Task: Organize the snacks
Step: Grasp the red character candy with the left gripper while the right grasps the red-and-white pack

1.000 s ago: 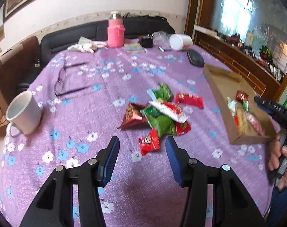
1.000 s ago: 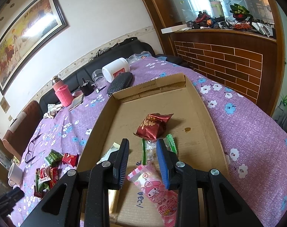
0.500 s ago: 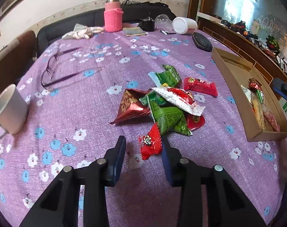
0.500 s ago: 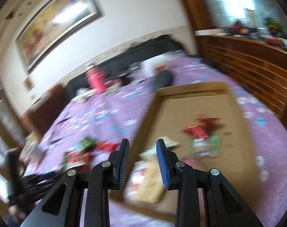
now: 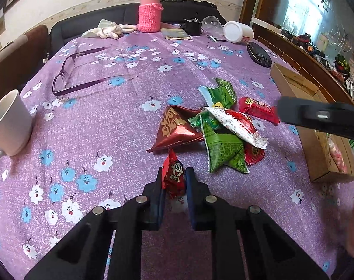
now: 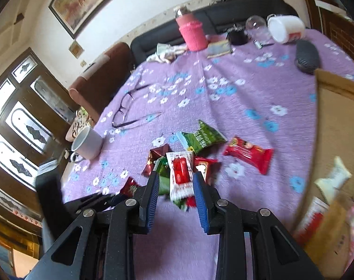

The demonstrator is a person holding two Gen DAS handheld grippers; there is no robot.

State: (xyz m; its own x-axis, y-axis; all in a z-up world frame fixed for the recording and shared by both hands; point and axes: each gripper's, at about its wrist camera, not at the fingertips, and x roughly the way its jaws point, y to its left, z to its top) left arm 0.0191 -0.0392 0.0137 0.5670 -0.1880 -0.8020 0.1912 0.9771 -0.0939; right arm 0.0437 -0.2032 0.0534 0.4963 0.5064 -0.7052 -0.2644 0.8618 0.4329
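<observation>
Purple flowered cloth (image 5: 121, 121) covers the table, and near its front edge sits a small red candy packet (image 5: 174, 175) with a cartoon face, the piece in hand. The left gripper (image 5: 174, 182) is clamped on it, one blue pad on each side, the packet's pointed top standing up between them. Just beyond the packet lies the snack pile (image 5: 214, 130): a dark red foil pouch, green pouches, a white-and-red wrapper and two more red packs, overlapping one another. To the right of the pile is the cardboard box (image 5: 317, 144), with some snacks already in it.

The pinch looks sound, so the lift should go straight up first, since the packet's tip lies close to the foil pouch and a sideways drag could tug the heap. Then carry it over the box wall and let go low inside.

The right gripper (image 6: 175, 186) hangs above the pile with its jaws a little apart and nothing held, in line with the white-and-red wrapper (image 6: 180, 175). Both arms are crowding the same spot, so the left should clear out toward the box before the right descends.
</observation>
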